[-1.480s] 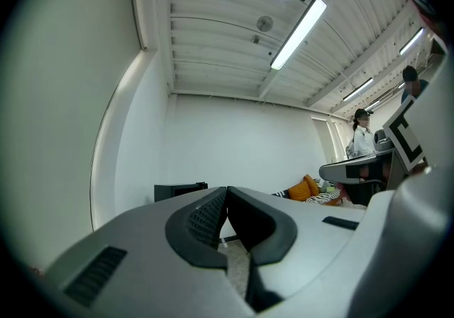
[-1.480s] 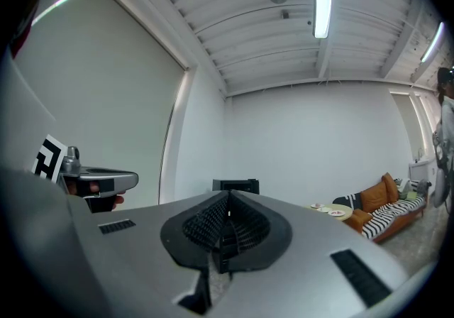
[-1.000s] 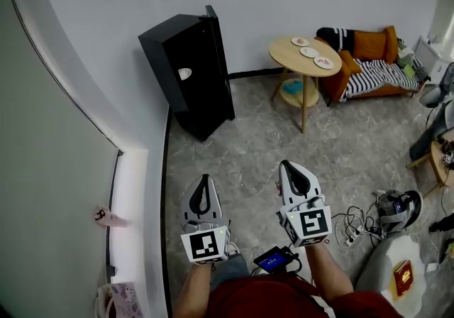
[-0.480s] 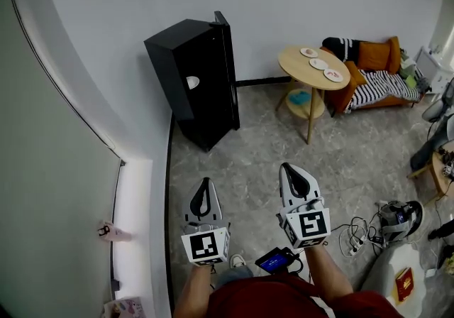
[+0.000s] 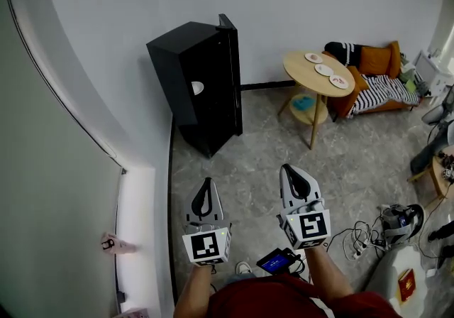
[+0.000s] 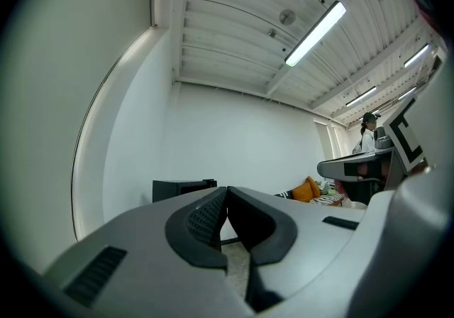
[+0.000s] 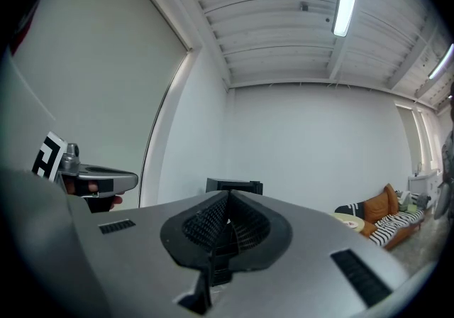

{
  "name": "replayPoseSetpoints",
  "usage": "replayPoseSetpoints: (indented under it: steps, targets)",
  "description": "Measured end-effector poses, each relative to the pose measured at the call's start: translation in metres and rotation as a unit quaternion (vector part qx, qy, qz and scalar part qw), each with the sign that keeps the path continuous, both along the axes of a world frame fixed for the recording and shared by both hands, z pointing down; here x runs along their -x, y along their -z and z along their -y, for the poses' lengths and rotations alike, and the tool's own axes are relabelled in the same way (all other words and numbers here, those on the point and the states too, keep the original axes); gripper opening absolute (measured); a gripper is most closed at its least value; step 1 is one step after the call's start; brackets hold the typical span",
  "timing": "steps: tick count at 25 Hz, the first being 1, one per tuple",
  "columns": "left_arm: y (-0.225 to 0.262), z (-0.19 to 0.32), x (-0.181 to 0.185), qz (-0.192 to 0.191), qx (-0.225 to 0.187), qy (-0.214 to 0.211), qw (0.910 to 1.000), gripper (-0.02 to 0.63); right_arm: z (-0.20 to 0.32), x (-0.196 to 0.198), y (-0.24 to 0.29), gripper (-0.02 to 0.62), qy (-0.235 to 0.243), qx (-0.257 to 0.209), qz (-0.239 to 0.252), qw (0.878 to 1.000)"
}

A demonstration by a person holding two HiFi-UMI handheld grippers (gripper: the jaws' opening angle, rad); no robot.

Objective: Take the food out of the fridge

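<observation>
Against the far wall, at the floor's back edge, stands the black fridge (image 5: 202, 89). It is well apart from the person and, as far as the head view shows, its door is shut. No food is visible, so whatever is to come out is presumably inside.

Left gripper (image 5: 204, 185) and right gripper (image 5: 289, 171) are held side by side, low in front of the person, both pointing toward the fridge. Each gripper view shows its jaws pressed together with nothing between them. To the fridge's right, a round bench (image 5: 305, 68) carries three small plates (image 5: 325, 69), with a sofa (image 5: 379, 82) beyond it.

I judge the task barely begun: the approach and the door come first. One risk is arriving at the door with the jaws closed, since they must part to catch an edge or a handle. I cannot make out a handle from here, and a thin door edge may slip from the jaws. Loose cables (image 5: 355, 235) on the floor at the right could catch a foot.
</observation>
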State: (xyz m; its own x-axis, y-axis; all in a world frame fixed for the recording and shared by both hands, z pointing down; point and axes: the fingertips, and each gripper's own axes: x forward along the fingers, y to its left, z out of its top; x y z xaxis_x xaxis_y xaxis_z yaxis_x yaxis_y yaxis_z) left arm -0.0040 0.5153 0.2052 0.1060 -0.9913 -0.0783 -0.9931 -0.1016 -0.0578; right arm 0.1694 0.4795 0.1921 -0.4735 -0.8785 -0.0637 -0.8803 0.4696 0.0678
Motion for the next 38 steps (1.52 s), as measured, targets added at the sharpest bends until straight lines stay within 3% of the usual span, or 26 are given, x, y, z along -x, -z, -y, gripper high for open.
replayPoseSetpoints:
  steps: [7,20,30,38]
  targets:
    - [-0.001,0.017,0.020,0.001,0.001,-0.017,0.9999,0.014,0.013,0.025,-0.003,0.023,-0.008,0.006,-0.008,1.000]
    - [-0.003,0.047,0.031,0.002,0.002,-0.022,0.9998,0.014,0.042,0.032,-0.006,0.023,-0.016,0.002,-0.005,1.000]
    - [-0.006,0.104,0.029,0.008,0.003,-0.006,0.9999,0.014,0.101,0.028,-0.013,0.023,-0.009,0.006,0.001,1.000]
    - [-0.005,0.166,0.004,0.013,0.002,-0.004,0.9999,0.014,0.163,0.002,-0.014,0.023,-0.011,0.013,0.004,1.000]
